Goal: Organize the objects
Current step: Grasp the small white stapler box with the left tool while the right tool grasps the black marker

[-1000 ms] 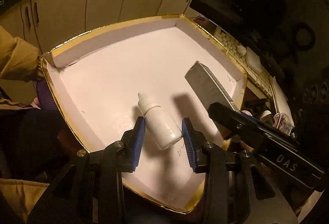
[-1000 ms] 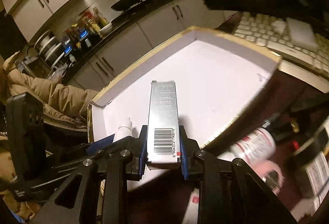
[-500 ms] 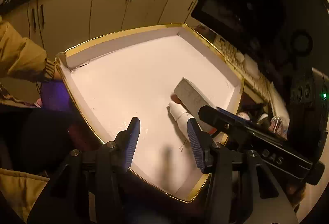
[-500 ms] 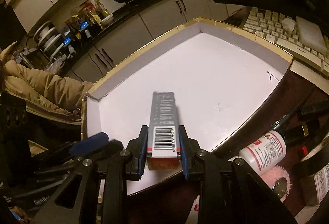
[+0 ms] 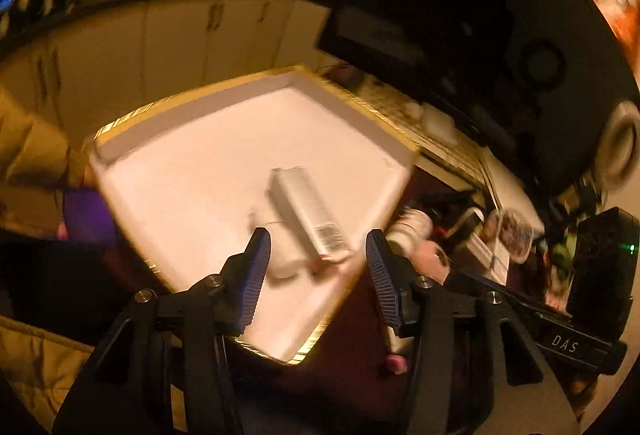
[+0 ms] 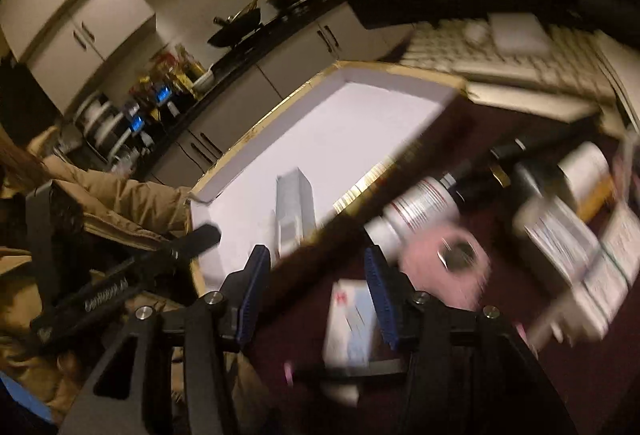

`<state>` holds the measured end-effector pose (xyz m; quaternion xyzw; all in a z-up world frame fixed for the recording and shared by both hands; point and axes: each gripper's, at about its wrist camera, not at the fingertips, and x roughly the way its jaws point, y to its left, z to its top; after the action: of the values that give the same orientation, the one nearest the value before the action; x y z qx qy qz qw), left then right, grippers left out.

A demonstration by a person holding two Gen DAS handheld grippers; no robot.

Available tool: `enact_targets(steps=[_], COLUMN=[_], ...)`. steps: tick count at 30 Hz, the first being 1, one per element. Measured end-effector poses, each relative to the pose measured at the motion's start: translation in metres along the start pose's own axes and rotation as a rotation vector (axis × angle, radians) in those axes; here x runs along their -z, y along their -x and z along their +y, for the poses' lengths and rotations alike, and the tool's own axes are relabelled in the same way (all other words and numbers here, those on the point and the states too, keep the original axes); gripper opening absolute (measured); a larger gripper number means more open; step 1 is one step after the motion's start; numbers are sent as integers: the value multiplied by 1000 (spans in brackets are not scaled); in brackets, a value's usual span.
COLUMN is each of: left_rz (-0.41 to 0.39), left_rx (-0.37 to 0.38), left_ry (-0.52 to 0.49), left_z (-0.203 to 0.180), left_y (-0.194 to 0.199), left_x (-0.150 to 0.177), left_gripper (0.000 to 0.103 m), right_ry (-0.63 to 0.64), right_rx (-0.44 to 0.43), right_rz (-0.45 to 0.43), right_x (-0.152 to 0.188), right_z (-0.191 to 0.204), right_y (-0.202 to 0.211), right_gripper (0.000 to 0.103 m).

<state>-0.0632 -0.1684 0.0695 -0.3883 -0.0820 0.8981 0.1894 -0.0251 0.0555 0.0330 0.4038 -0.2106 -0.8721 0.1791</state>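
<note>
We see both views smeared by motion blur. Our left gripper hangs with its ribbed blue pads spread apart and nothing between them; its jaws have just been opening. Beyond it lies the shallow white tray with a gold foil rim, its floor smooth and matte. In the tray's near right part rests a long grey rectangular carton with a barcode at its near end, and just beside it, on the left, a small white plastic bottle, blurred.

Our right gripper also stands wide with nothing between its pads, and its jaws have just been opening. It hangs over the dark red surface beside the tray's right edge, where a white cylindrical bottle, a pink round thing and a flat box lie.
</note>
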Motion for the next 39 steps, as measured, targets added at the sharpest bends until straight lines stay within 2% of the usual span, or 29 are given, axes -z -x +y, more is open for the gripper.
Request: enact_targets(steps=[2, 4, 7, 9, 12, 14, 16, 21, 25, 29, 34, 39], left_rz=[6, 14, 116, 107, 68, 36, 57, 51, 45, 47, 48, 48], left_rx=[6, 44, 72, 61, 59, 52, 40, 56, 55, 85, 92, 91], left_ry=[-64, -95, -126, -140, -120, -90, -62, -24, -47, -41, -52, -45], left_z=[-17, -27, -42, -46, -43, -35, -30, -26, -32, -34, -35, -31], left_y=[-1, -5, -24, -24, -12, -7, -9, -6, -5, -8, -10, -10], left_x=[6, 17, 31, 36, 36, 35, 35, 34, 39, 35, 36, 39], left_gripper=[50, 50, 50, 50, 50, 50, 50, 50, 50, 50, 50, 50], right_ry=[-27, -40, -43, -34, 20, 12, 30, 174, 34, -149, -232, -326], right_rx=[11, 27, 60, 48, 68, 65, 5, 26, -14, 17, 19, 91], right_rz=[-17, -22, -2, 0, 8, 15, 19, 17, 65, 126, 86, 111], right_x=[12, 22, 33, 35, 38, 44, 50, 48, 42, 50, 40, 23], right_z=[-10, -16, -24, -27, -26, -26, -23, -6, -26, -44, -41, -49], right_y=[14, 22, 26, 29, 29, 29, 29, 29, 24, 13, 11, -6], right_gripper=[49, 49, 49, 49, 49, 49, 49, 49, 49, 49, 49, 49])
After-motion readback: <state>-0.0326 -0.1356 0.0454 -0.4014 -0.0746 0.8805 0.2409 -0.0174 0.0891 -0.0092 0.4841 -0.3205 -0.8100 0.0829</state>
